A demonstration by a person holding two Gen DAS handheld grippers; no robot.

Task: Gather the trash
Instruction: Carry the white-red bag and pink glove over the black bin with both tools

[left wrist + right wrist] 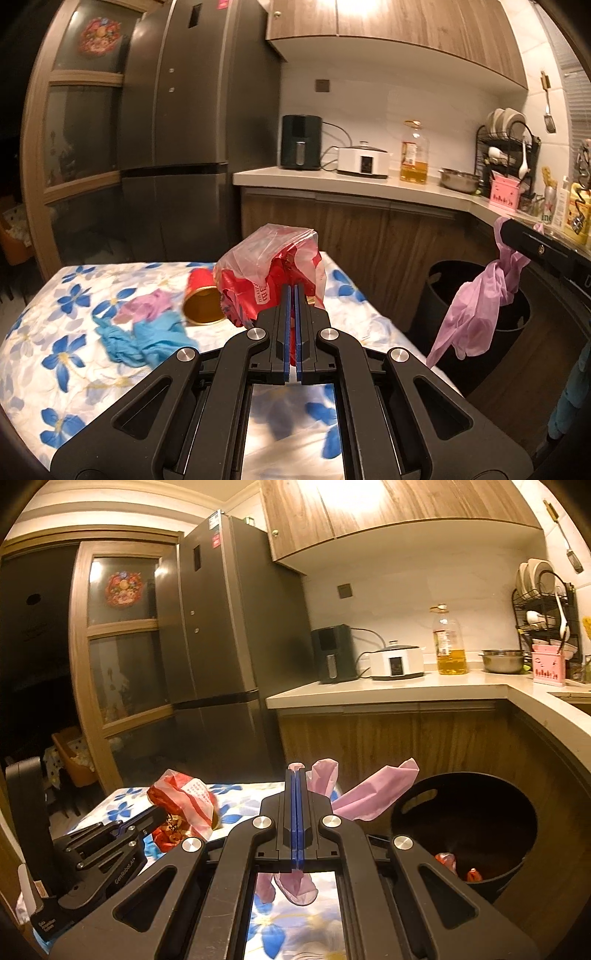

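Tabletop point(44, 332): we see a white cloth with blue flowers over it, standing in front of the wood-fronted cabinets.
Left tool point(294, 291): we see it clenched on a red-and-clear bag point(273, 273), held above the cloth.
Right tool point(296, 775): we see it clenched on a pink glove point(373, 794), which hangs off the tabletop's edge, next to the bin.
Bin point(517, 812): black, round, on the floor between the tabletop and the curved counter; we make out a few red scraps at its bottom.
Left on the cloth: a red cup point(201, 302) on its side with its gold inside facing us, a blue glove point(144, 339) and a purple glove point(147, 306) just beside it.
Counter point(332, 182): pale top, carrying a black air fryer point(301, 142), a white cooker point(364, 160), an oil bottle point(414, 155), a steel bowl point(460, 180), a pink box point(504, 194) and a dish rack point(506, 147).
Room: a grey fridge point(184, 129) stands left of the counter, with a glazed wooden door point(85, 110) beyond it; wood cupboards point(406, 33) hang above, lit warm from below.
Blur: we find the things on the cloth slightly smeared.
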